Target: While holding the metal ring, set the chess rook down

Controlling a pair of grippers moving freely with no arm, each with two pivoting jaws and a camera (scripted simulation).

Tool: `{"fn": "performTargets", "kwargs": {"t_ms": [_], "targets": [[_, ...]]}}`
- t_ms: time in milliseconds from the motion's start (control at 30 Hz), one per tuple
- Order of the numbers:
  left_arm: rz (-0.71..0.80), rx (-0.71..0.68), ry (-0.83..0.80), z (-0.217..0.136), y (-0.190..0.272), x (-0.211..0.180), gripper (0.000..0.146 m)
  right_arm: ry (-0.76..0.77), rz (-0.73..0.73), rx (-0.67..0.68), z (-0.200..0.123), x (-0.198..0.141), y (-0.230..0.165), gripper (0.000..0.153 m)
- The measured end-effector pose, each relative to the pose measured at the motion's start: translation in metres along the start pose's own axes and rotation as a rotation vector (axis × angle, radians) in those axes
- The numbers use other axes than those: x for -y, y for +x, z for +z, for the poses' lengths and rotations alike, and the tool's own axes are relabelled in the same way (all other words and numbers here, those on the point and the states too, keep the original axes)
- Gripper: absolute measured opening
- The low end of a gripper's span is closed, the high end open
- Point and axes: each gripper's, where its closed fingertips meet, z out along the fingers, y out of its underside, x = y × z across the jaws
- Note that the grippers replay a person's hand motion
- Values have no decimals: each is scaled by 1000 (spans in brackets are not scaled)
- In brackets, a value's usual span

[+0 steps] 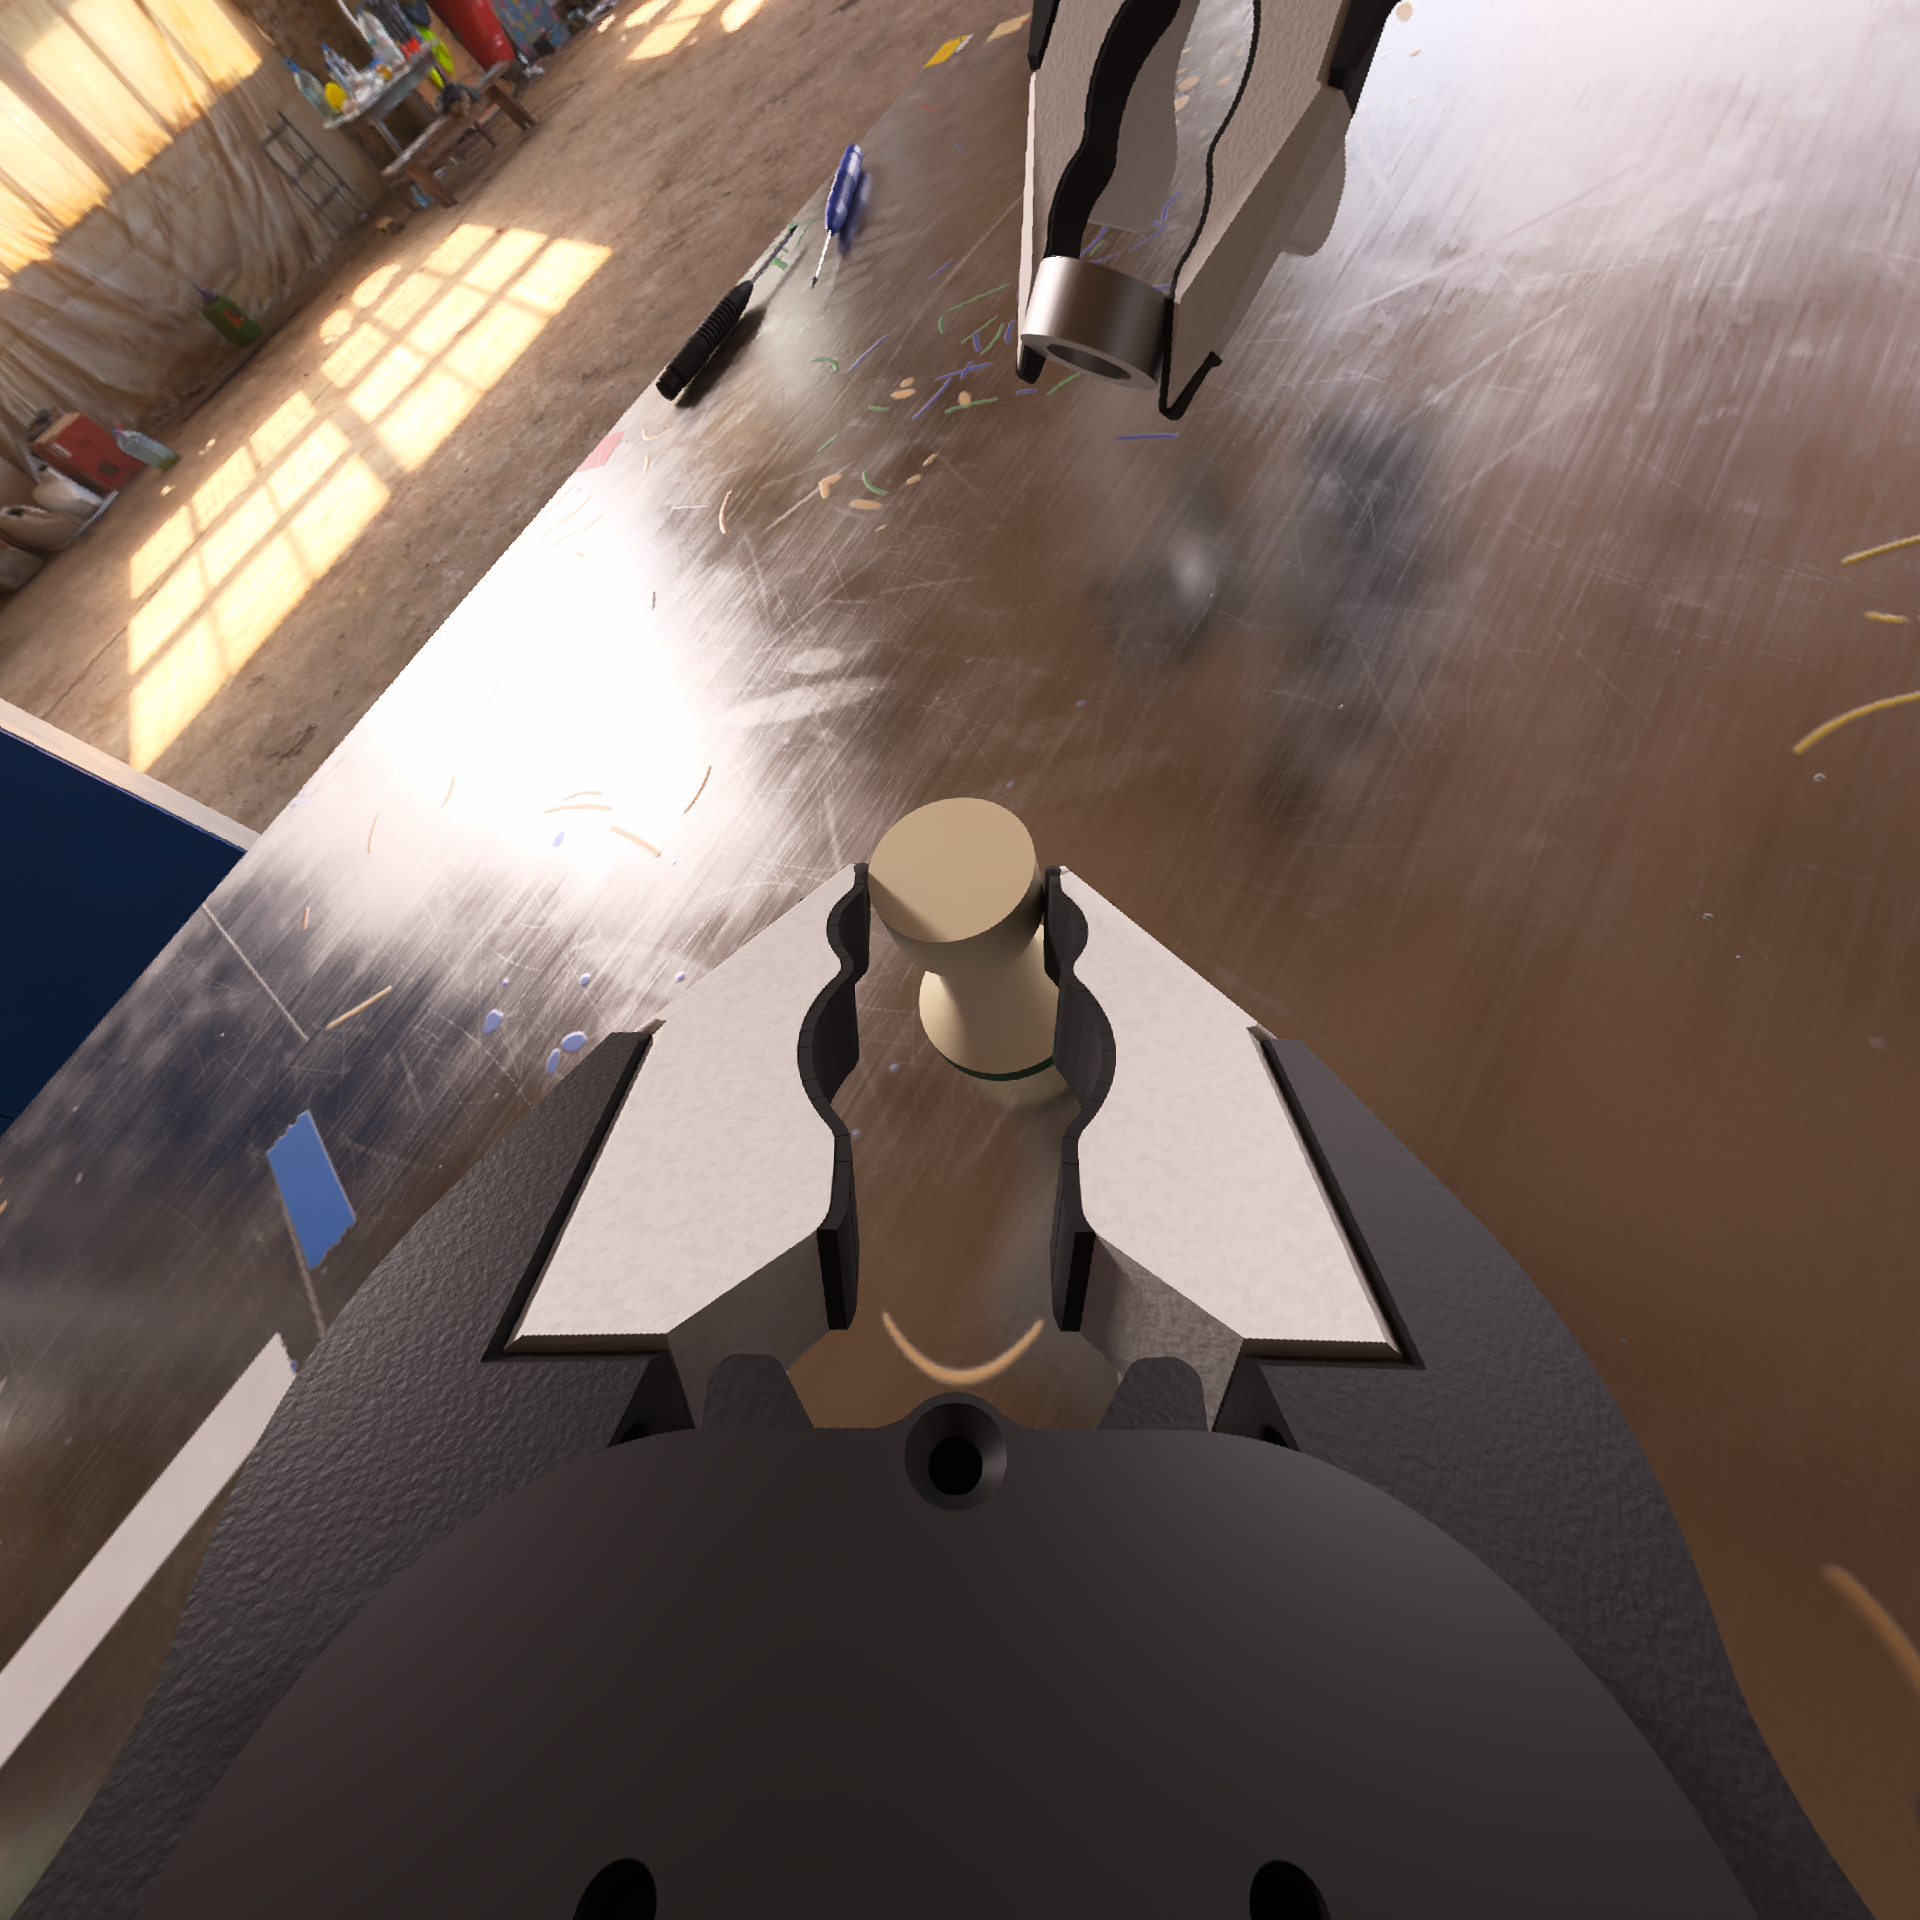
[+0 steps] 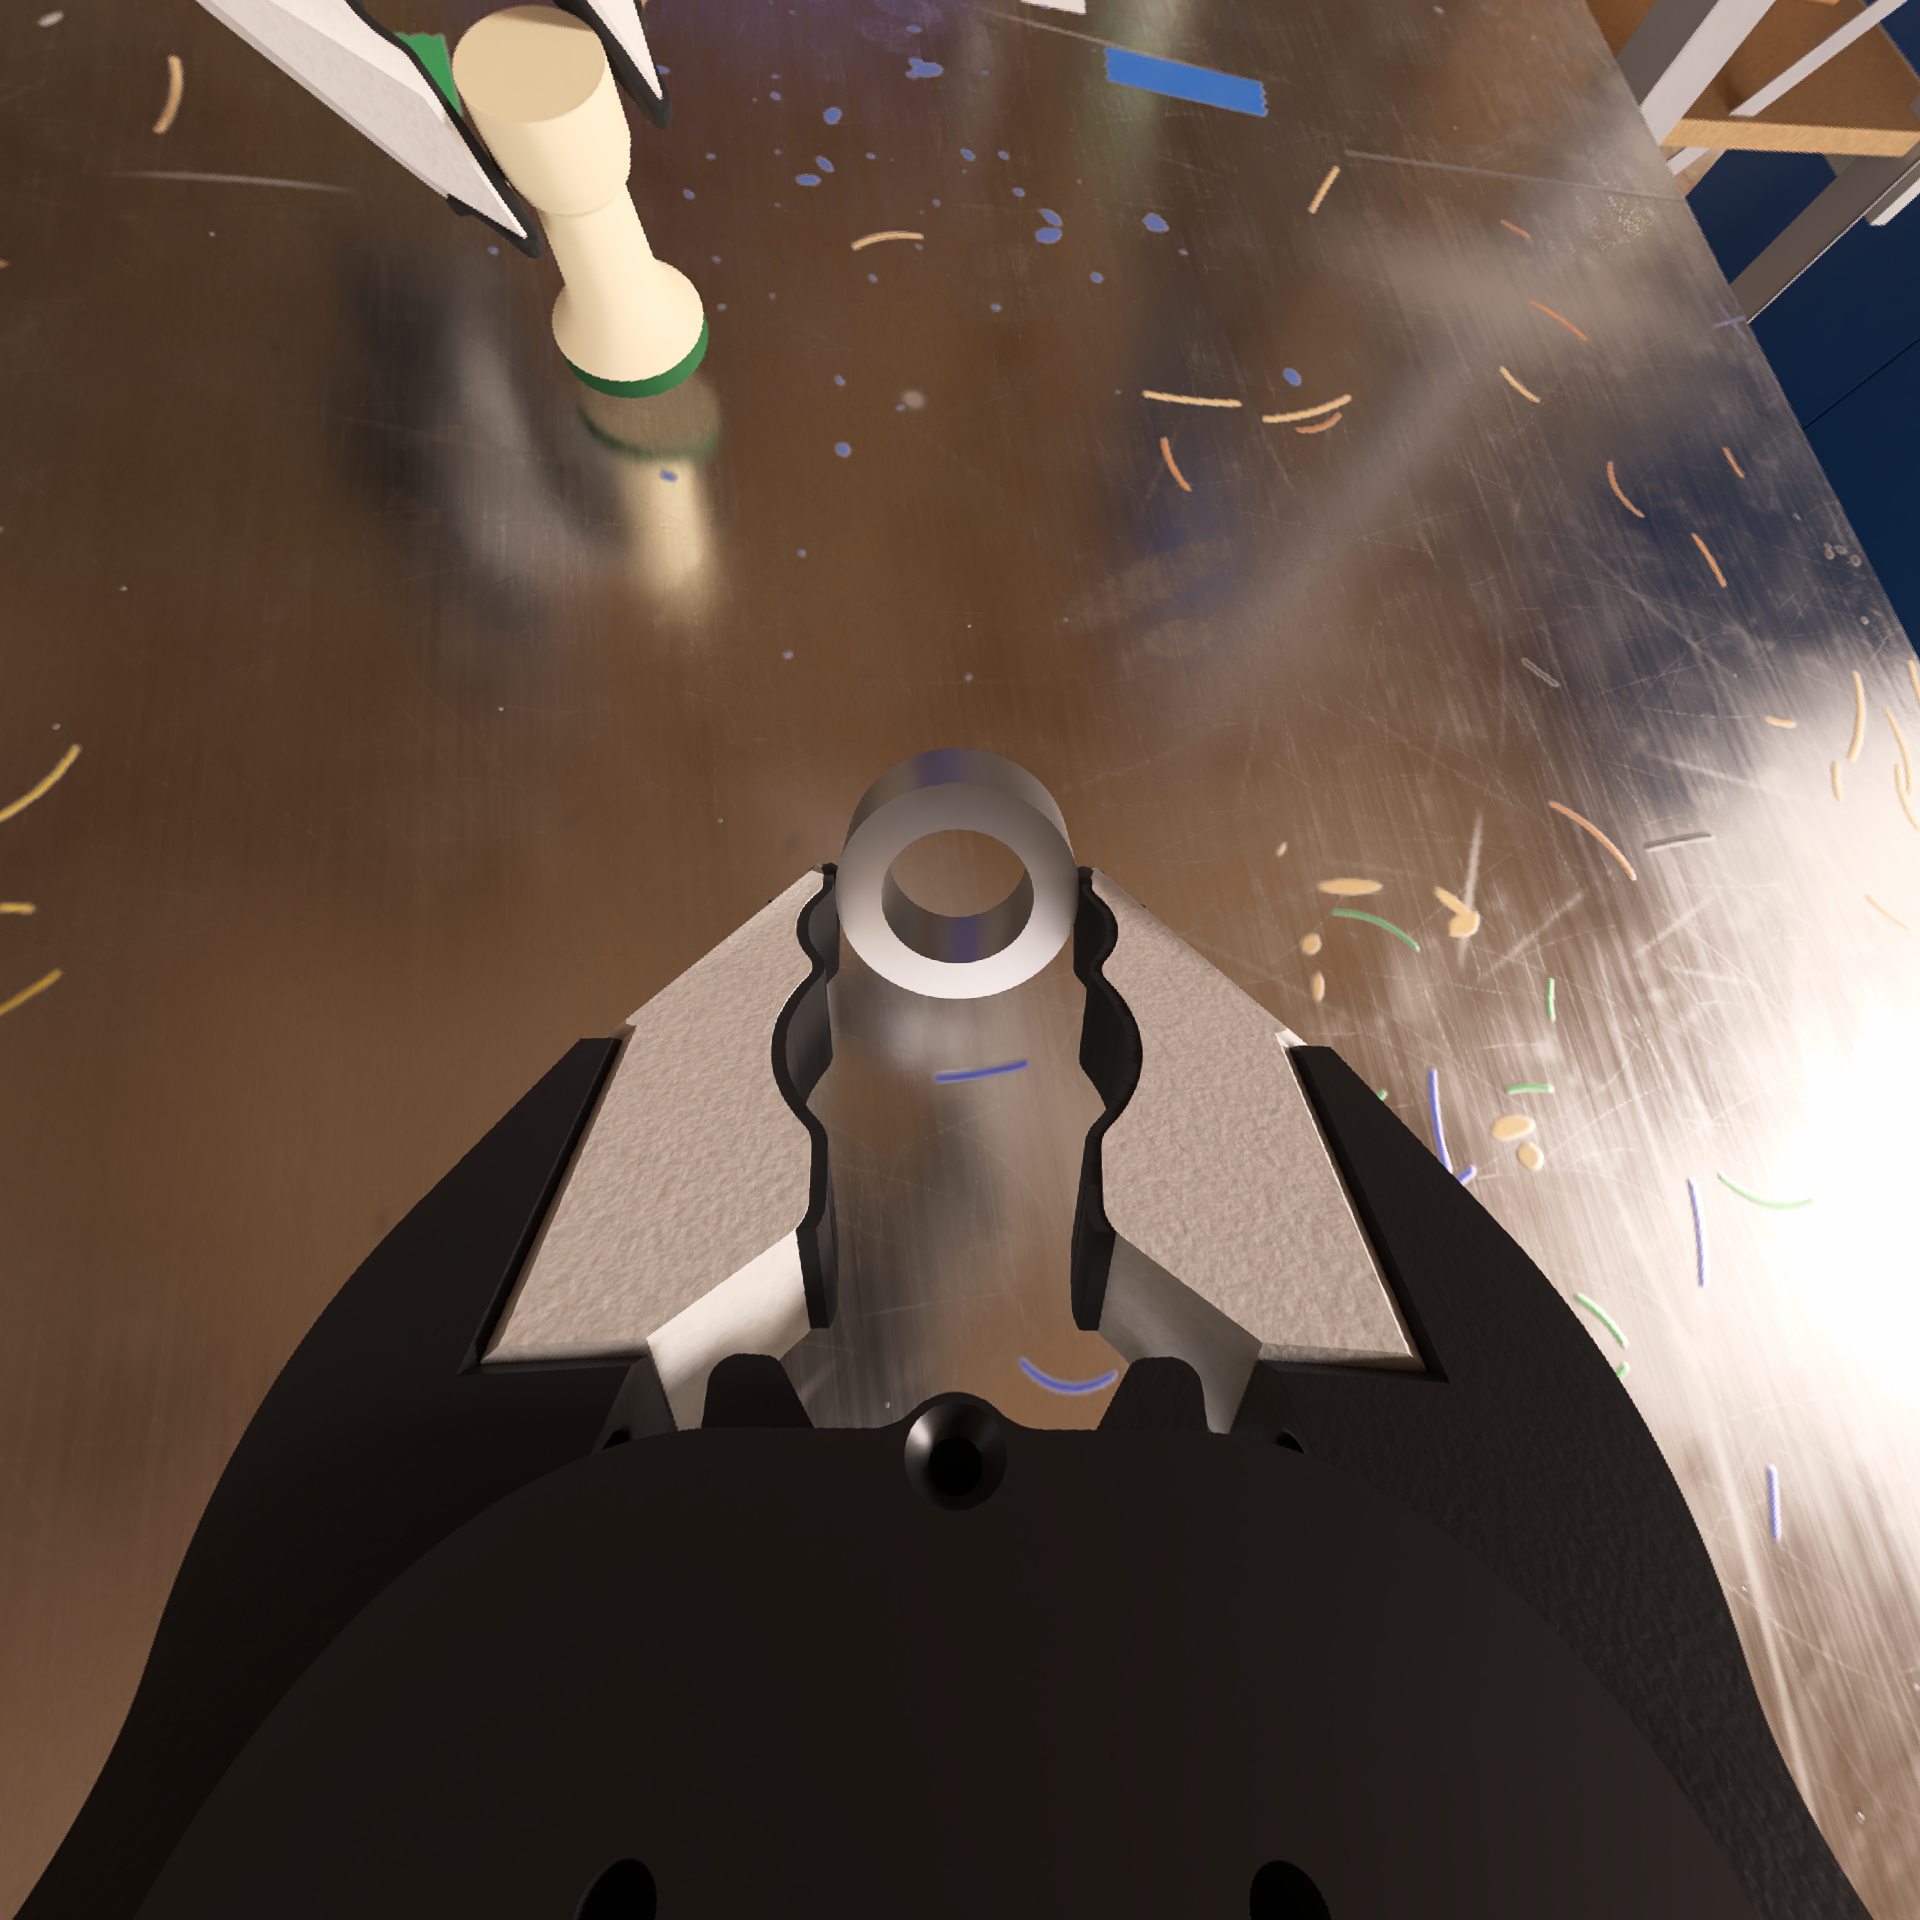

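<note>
Right now I am holding the chess rook by its broad cream head, my left gripper closed snugly on it, with the green-felted base pointing down at the scratched metal table. Seen from the right wrist view, the base is hanging just above its own reflection, so I am judging it close to the surface but not yet resting (and leaning somewhat rather than plumb). My right gripper is pinching the metal ring between its fingertips, clear of the table and well apart from the rook.

The risk I am watching: releasing while the rook is tilted or still off the surface, which could topple the narrow-waisted piece. Loosening my right grip while attending to the left could also drop the ring.
</note>
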Motion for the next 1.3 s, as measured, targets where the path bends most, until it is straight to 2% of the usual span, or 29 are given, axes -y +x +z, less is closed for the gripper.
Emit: {"fn": "performTargets", "kwargs": {"t_ms": [533, 1300], "targets": [[-196, -63, 4, 4, -6, -5, 33, 14, 28, -18, -1, 1, 5, 45], [-145, -75, -42, 7, -2, -10, 33, -7, 15, -34, -2, -1, 7, 45]]}}
